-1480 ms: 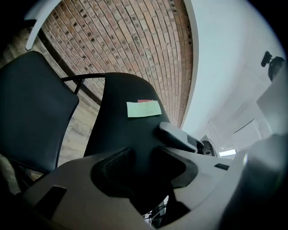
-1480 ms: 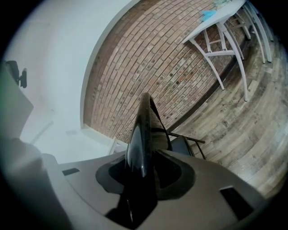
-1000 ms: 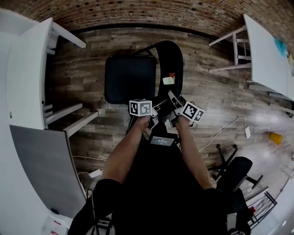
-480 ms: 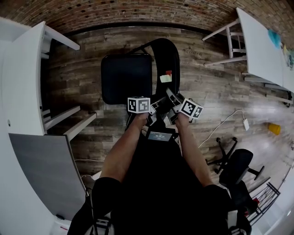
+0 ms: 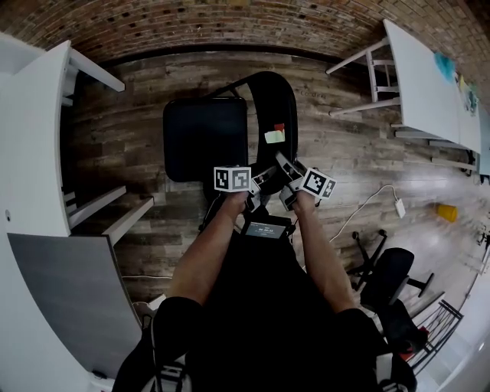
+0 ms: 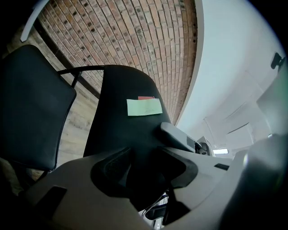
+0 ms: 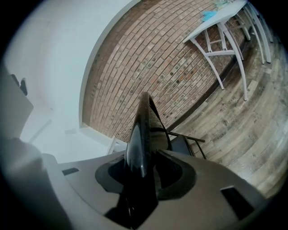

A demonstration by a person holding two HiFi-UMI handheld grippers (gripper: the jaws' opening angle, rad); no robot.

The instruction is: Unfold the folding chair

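Found the folding chair (image 5: 222, 149) standing on the wooden floor (image 5: 337, 153), straight in front of the person, with the brick wall (image 5: 230, 23) behind it. Saw its black seat (image 5: 200, 130) lying flat and open, at the left of the backrest (image 5: 274, 103) in the head view. Noticed a green note (image 6: 144, 107) stuck on the backrest, and a small red note (image 6: 145, 97) just above it, partly covered by the green one.

Held the upper edge of the backrest with both grippers, side by side and close together. Found the left gripper (image 6: 145, 164) closed on the broad black face of the backrest, with both pads pressed against it. Found the right gripper (image 7: 144, 173) clamped on the same backrest, seen there edge-on as a thin dark blade rising between the two pads. Saw also a grey part of the right gripper just beside the left one in the left gripper view.

Saw both bare forearms (image 5: 214, 245) stretched forward from the body to the chair.

Around the chair, saw white furniture (image 5: 38, 138) at the left, well apart from the seat, and a white table (image 5: 429, 84) at the right, near the wall. Noticed an office chair (image 5: 387, 279) at the lower right of the head view. Saw a light cable (image 5: 367, 203) lying on the floor between that chair and the grippers.
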